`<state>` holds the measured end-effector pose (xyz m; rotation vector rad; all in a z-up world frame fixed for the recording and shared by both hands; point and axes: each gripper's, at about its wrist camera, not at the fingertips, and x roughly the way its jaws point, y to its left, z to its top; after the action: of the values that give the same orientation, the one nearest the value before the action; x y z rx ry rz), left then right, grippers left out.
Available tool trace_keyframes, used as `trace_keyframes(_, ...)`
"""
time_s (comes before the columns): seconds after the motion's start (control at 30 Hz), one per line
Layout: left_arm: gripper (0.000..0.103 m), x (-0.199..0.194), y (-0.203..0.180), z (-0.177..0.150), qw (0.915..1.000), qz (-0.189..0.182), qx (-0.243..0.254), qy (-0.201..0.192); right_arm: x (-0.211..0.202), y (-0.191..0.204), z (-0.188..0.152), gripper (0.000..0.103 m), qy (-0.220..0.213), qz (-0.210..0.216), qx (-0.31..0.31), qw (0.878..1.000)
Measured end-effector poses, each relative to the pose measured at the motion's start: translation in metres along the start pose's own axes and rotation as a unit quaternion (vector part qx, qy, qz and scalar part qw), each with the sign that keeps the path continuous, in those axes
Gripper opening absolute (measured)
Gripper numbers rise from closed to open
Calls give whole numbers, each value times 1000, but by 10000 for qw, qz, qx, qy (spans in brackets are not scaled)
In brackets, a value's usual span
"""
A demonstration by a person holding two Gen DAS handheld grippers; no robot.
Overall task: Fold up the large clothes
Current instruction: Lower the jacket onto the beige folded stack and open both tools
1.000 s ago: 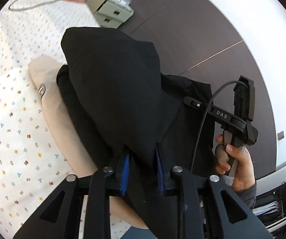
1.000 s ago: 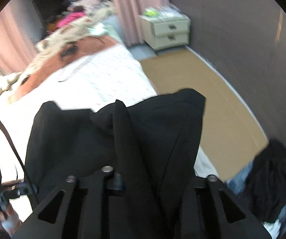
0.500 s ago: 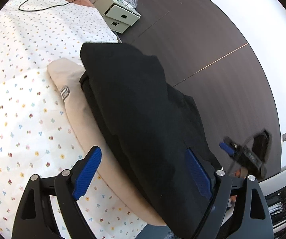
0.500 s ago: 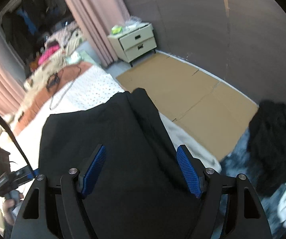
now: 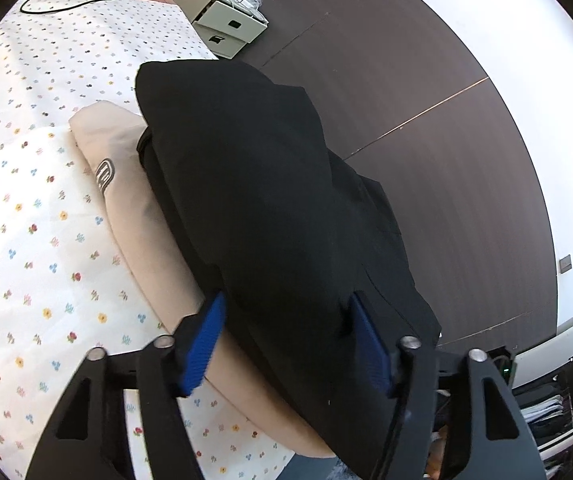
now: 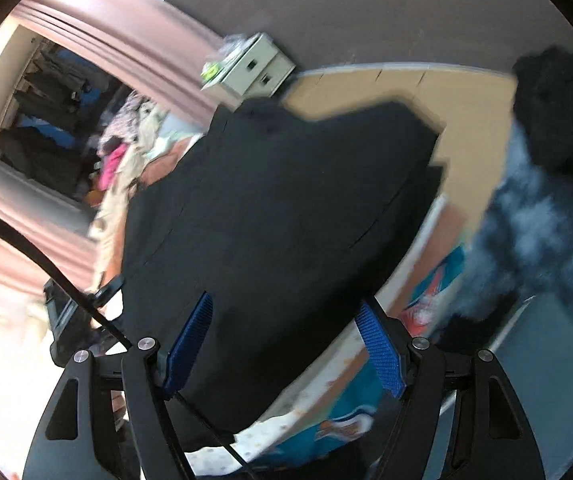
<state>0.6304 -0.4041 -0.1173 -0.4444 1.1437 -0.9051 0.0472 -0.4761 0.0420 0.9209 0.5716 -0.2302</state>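
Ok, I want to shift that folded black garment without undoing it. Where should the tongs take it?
Take the black garment at its thick near end, coming from the bed's foot along its length, one pad each side. It lies folded on the beige garment, so pinch only black layers. That is my judgement.

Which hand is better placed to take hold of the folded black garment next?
Left, probably. The left tool straddles the black garment edge, its pads having just narrowed. The right tool view is motion-blurred.

White drawer unit, floral bedsheet
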Motion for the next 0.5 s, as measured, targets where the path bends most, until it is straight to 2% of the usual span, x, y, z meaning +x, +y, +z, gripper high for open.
trace_keyframes(0.1,58,6,1,10,10000,48,28,17,17,-1,16,70,19,-10,71,10000)
trace_keyframes(0.13,58,9,-1,13,9999,74,69,14,18,-2,22,58,-54,30,91,9999)
trace_keyframes(0.23,58,16,-5,23,9999,60,154,33,19,-9,35,40,-236,89,212,9995)
trace_keyframes(0.37,58,27,-9,37,9997,87,206,82,22,-20,51,35,-349,97,279,9990)
trace_keyframes(0.5,58,34,-18,55,9992,206,287,191,16,-18,61,35,-502,-168,170,9985)
